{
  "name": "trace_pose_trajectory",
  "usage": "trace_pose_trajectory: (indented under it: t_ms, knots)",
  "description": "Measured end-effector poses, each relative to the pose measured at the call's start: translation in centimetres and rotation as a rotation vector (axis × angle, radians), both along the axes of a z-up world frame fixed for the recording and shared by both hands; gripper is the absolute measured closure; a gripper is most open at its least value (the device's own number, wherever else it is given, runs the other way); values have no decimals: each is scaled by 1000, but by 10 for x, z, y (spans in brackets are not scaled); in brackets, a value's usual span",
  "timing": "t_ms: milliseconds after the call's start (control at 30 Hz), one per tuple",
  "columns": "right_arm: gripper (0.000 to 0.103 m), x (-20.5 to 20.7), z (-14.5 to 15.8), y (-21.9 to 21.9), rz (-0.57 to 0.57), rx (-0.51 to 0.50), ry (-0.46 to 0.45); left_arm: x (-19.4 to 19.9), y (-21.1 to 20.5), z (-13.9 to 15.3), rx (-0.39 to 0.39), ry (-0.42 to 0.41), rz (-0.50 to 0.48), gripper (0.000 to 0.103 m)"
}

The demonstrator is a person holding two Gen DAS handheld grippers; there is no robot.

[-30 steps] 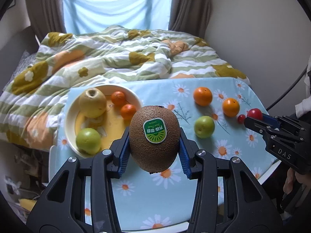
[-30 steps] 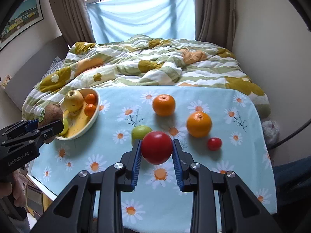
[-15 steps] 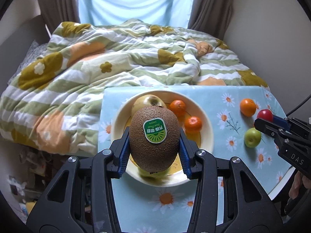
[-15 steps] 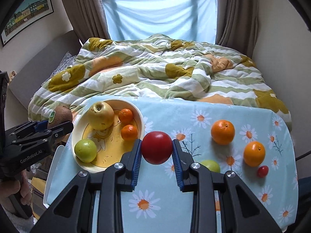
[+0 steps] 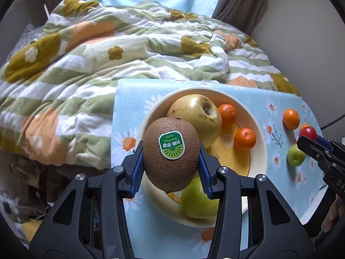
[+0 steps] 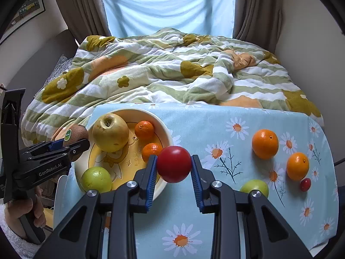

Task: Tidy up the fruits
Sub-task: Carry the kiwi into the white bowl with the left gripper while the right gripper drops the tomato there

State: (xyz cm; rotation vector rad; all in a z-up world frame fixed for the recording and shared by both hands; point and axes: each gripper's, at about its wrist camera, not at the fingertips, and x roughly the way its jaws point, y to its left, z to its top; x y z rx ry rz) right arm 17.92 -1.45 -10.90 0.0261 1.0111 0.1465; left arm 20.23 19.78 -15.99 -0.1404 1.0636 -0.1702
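Note:
My left gripper (image 5: 171, 161) is shut on a brown kiwi (image 5: 171, 153) with a green sticker, held over the near left rim of the white bowl (image 5: 262, 151). The bowl holds a yellow apple (image 5: 198, 114), two mandarins (image 5: 244, 139) and a green apple (image 5: 197, 200). My right gripper (image 6: 174, 169) is shut on a red tomato (image 6: 174, 164), held just above the bowl's right rim (image 6: 167, 133). On the tablecloth lie two oranges (image 6: 264, 144), a green apple (image 6: 254, 187) and a small red tomato (image 6: 305, 184).
The small table wears a blue daisy cloth (image 6: 215, 118) and stands against a bed with a green striped quilt (image 6: 163, 75). The left gripper (image 6: 49, 157) shows at the left of the right wrist view. A wall rises on the right.
Both grippers have moved left towards the bowl with their fruit. The kiwi now hangs over the bowl's rim and the tomato is beside the bowl's right edge.

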Motion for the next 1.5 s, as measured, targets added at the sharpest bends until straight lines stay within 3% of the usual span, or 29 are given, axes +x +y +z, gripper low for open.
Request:
trace_pose_trajectory:
  t_ms: [200, 233, 267, 333, 400, 933, 1500]
  knots:
    - [75, -1, -4, 1, -28, 5, 11, 3, 4, -8, -30, 17, -15, 49]
    - [75, -1, -5, 1, -27, 4, 11, 3, 4, -7, -15, 12, -13, 39]
    - [75, -1, -5, 0, -26, 4, 12, 1, 4, -5, -7, 3, -8, 20]
    - [75, -2, -5, 0, -26, 10, 15, -3, 6, 2, -13, -31, 9, 0]
    - [75, -2, -6, 0, -16, 8, 11, -7, 9, 9, -17, -61, 29, 0]
    - [75, 38, -5, 5, 213, 59, -6, -37, -11, 42, 109, -75, 135, 0]
    - [75, 77, -50, 28, 370, 61, 54, -49, -27, 19, 155, -5, 192, 0]
